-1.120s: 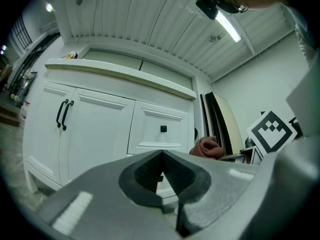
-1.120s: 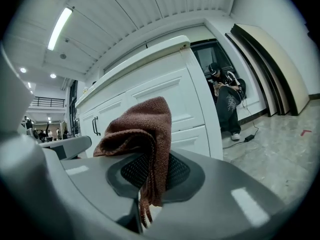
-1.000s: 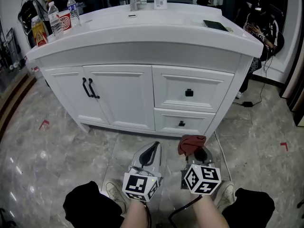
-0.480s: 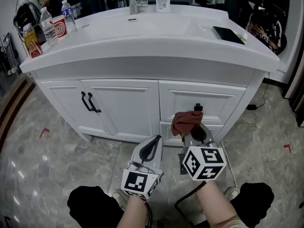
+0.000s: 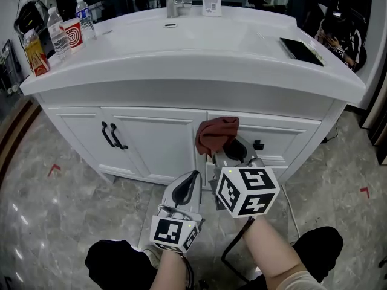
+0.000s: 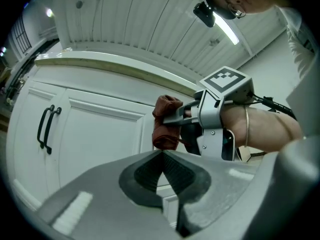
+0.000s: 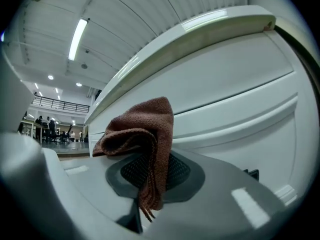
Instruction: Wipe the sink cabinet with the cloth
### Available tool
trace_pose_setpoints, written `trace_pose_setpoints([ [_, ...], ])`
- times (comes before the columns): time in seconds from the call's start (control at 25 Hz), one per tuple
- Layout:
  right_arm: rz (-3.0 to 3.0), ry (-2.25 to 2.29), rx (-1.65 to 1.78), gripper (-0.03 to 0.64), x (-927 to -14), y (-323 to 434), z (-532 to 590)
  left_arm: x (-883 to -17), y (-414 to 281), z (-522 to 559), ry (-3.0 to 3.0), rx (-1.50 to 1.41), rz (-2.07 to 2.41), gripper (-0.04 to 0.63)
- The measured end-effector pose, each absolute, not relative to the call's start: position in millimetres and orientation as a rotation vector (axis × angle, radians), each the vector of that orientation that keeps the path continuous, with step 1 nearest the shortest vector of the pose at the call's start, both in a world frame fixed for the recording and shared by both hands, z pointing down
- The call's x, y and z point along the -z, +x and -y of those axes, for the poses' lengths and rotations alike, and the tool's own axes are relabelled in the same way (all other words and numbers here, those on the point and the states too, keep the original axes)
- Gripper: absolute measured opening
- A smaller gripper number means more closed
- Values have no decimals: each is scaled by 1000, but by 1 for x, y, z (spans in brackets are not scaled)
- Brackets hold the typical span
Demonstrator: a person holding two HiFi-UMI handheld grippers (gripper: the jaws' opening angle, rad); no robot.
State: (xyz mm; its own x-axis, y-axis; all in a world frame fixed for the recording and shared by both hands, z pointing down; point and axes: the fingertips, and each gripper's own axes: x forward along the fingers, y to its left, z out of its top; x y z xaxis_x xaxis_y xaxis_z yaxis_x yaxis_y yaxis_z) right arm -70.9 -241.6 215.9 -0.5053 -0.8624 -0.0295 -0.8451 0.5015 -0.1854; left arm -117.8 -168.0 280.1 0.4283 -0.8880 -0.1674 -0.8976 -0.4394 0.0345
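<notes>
Right tool [image 5: 222, 150], cloth [image 5: 216, 133] below cabinet [image 5: 181, 71] rim

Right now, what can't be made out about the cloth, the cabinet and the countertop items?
- Contact between cloth and sink cabinet: head view, the cloth itself covers the spot; right gripper view leaves the gap unclear.
- Cabinet front below the upper drawer: head view, hidden behind the right gripper.
- Bottle labels: head view, too small.
- Dark flat item on the counter: head view, too small to identify.
</notes>
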Motion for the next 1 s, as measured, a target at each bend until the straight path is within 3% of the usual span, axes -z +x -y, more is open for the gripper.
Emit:
trace_pose_setpoints([
  [1.0, -2427, -1754, 205, 83, -211, 92, 238, -300, -22, 157, -2759, -252, -1492, 0],
])
